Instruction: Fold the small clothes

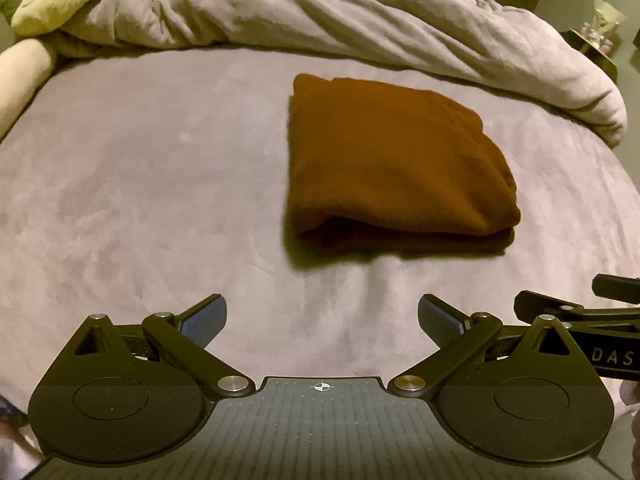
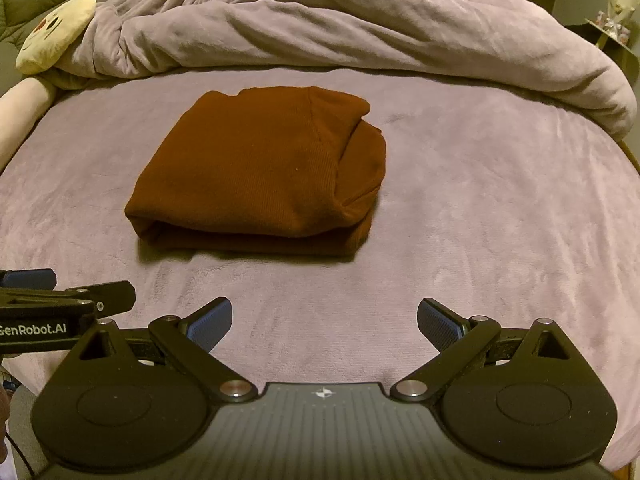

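A brown knit garment (image 1: 396, 160) lies folded into a thick rectangle on the lilac bed cover (image 1: 140, 200). It also shows in the right wrist view (image 2: 260, 172), left of centre. My left gripper (image 1: 322, 320) is open and empty, held back from the garment's near edge. My right gripper (image 2: 324, 322) is open and empty too, also short of the garment. Each gripper's side shows at the edge of the other's view: the right gripper (image 1: 580, 312) and the left gripper (image 2: 60, 304).
A bunched lilac duvet (image 2: 360, 24) runs across the far side of the bed. A cream face-print cushion (image 2: 56, 36) and a pale bolster (image 2: 20, 104) lie at the far left. A side table with small items (image 2: 616, 20) stands at the far right.
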Tool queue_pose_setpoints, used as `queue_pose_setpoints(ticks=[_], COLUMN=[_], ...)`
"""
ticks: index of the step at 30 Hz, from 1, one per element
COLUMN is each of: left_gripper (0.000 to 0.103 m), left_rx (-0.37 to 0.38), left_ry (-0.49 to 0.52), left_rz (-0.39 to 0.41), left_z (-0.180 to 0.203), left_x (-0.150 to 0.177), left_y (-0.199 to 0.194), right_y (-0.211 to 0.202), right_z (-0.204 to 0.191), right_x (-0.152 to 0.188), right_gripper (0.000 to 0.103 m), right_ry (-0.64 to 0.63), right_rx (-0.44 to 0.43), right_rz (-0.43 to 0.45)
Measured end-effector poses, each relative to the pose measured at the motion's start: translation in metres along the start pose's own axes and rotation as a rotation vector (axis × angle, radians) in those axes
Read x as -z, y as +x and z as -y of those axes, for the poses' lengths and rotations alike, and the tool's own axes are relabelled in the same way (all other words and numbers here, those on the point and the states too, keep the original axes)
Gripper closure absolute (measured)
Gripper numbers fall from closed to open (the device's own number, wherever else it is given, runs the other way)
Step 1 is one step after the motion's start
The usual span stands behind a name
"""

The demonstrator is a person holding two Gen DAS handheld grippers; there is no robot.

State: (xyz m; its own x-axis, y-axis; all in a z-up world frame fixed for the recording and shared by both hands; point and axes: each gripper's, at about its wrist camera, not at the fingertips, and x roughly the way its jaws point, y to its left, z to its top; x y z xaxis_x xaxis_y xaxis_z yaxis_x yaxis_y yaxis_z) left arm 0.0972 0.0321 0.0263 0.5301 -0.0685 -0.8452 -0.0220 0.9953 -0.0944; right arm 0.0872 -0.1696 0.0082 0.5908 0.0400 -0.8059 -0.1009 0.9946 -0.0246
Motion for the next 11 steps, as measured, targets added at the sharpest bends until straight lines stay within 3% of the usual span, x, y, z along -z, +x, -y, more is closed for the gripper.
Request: queue_pose_setpoints(ticks=[4,11], left_gripper=[0.000,0.000], left_rx=[0.007,-0.053], left_ry=[0.014,0.035], left_rz=[0.007,-0.011], left_z=[0.0024,0.0072], left_x=[0.0009,0.0002], left_y=[-0.0005,0.0026], right_y=[0.0000,-0.0023], right_z=[0.0001,0.0018], right_x=[0.0000,-0.0011], right_gripper=[0.004,0.004], right_ry=[-0.001,0.004], right_rx=[-0.001,0.002], right_rz=[0.001,0.006])
